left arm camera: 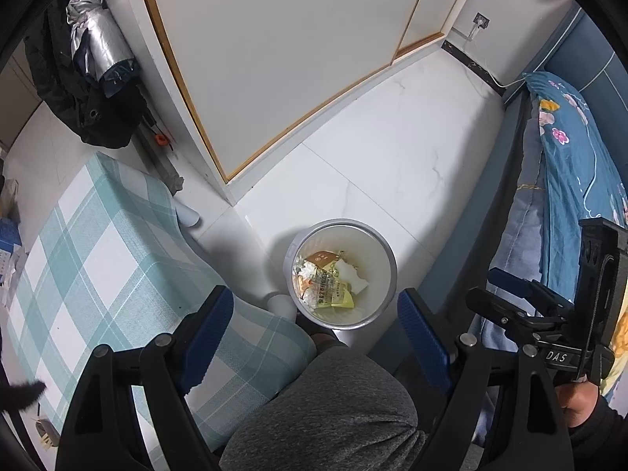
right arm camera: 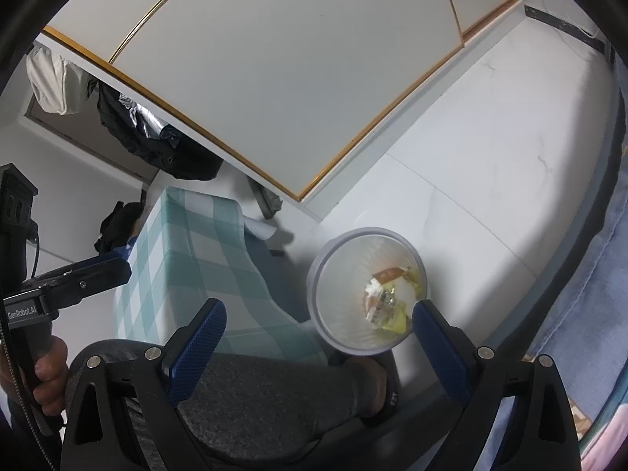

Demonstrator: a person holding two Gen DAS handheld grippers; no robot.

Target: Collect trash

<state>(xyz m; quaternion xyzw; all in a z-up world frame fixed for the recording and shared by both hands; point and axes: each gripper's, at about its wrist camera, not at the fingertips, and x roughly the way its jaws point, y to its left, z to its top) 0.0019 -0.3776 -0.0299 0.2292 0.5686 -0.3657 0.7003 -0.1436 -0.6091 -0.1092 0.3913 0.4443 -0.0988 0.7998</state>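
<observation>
Below, the white bin holds crumpled wrappers.

Home bedroom: floral bedding, wardrobe doors.

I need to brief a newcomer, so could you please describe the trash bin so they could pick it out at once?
Start at the table with the green checked cloth. On the white floor between it and the blue bed stands the bin. It is the only round, pale grey container there, open-topped, with wrappers lying in the bottom.
</observation>
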